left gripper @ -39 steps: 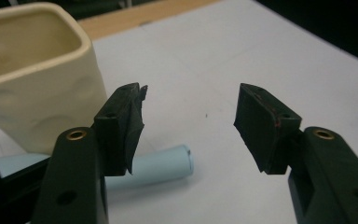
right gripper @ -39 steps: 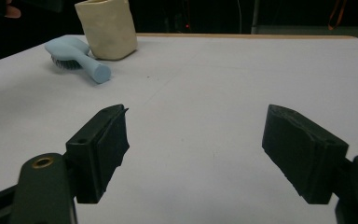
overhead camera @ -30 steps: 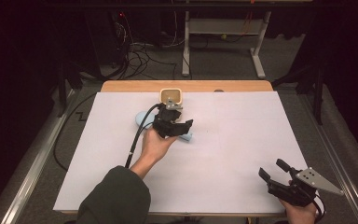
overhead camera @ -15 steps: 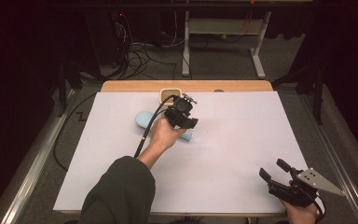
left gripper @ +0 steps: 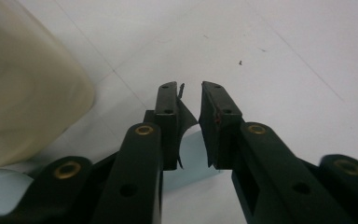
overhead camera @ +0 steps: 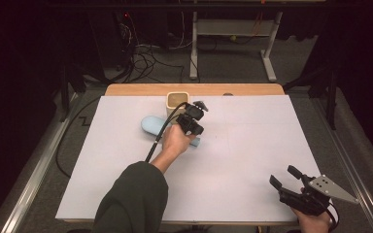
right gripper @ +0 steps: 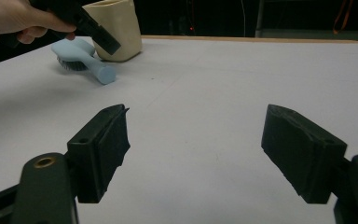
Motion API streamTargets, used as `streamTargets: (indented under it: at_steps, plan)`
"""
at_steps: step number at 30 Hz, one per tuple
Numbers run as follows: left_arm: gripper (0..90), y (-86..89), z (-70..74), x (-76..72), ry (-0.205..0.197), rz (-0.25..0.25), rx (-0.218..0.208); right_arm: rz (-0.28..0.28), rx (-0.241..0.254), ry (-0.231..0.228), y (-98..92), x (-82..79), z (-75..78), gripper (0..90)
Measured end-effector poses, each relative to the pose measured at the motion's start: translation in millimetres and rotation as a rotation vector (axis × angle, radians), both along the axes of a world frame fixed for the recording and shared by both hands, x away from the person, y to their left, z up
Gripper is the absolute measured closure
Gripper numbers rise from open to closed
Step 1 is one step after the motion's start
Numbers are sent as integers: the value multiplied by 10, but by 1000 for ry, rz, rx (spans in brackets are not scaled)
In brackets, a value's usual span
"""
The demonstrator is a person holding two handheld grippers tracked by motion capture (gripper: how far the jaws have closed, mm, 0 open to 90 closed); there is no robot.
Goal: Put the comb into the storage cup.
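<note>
Pale-blue plastic brush (overhead camera: 151,126) lies on the white-covered table (overhead camera: 252,145) beside the cream cup (overhead camera: 177,100). I hover my left gripper (overhead camera: 199,105) above it, jaws narrow, empty; my right gripper (overhead camera: 285,180) rests wide. Descending carelessly, I might knock the cup.

A pale blue brush (overhead camera: 151,125) lies flat on the white table cover (overhead camera: 252,155), bristles down, its rounded head toward the left and its handle end (right gripper: 103,73) pointing right, partly hidden under the person's left hand in the high view. A cream, soft-sided cup (overhead camera: 177,102) with a rounded square mouth stands upright just behind it near the table's far edge, close beside the brush in the right gripper view; whether the two touch cannot be told.
</note>
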State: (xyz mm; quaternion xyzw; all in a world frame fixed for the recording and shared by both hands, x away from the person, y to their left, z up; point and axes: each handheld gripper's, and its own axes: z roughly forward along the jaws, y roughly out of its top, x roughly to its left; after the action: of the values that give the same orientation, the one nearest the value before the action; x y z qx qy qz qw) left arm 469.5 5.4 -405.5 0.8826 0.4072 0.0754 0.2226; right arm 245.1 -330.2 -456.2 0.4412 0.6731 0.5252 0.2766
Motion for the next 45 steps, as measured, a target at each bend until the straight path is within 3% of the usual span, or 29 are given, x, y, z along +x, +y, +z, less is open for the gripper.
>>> streamTargets:
  at_steps: [9,23,31,45]
  plan:
    - [888,6,-95,43,29,2,25,7,-1,-8,2,-8,6,235]
    - [891,33,-169,59,59,1,22,5,-7,-4,4,-7,4,235]
    - [892,70,-197,67,68,-4,42,6,-6,-4,5,-9,4,235]
    - [894,267,-307,-31,99,18,14,7,-5,-3,6,-5,6,235]
